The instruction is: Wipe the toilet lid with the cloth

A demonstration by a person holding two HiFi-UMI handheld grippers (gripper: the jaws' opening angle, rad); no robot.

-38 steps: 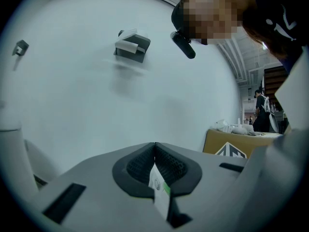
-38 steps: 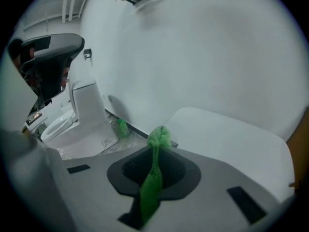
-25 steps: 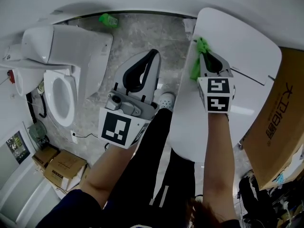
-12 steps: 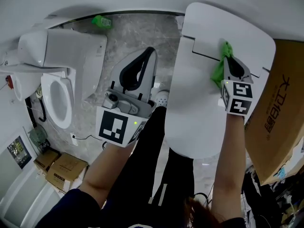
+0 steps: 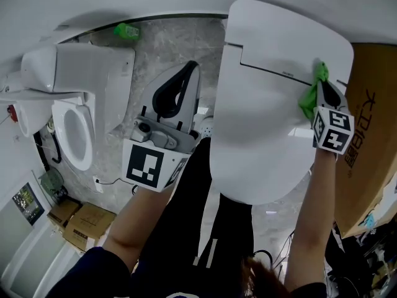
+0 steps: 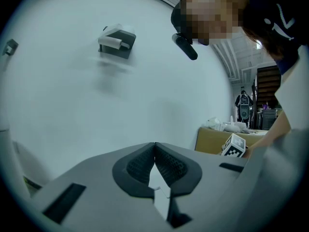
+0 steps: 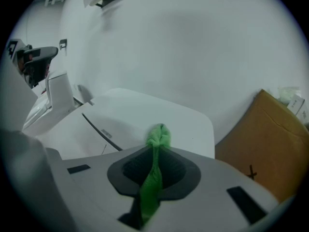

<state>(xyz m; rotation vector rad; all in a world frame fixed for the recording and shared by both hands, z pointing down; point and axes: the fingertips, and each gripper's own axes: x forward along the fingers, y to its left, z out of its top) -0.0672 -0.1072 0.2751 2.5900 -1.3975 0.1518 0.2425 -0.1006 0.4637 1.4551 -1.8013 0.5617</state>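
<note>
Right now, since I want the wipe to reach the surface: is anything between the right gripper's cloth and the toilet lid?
Nothing visible. The right gripper has its jaws shut on the green cloth, which appears to lie straight on the toilet lid near its right edge. The cardboard box stands beside, not between.

Two toilets show, the near toilet [image 5: 267, 123] and the far toilet [image 5: 77, 126]; two grippers, the left gripper [image 5: 190, 67] and the right gripper [image 5: 323, 81]; one cloth [image 5: 307, 102]; three cardboard boxes [image 5: 372, 148].
</note>
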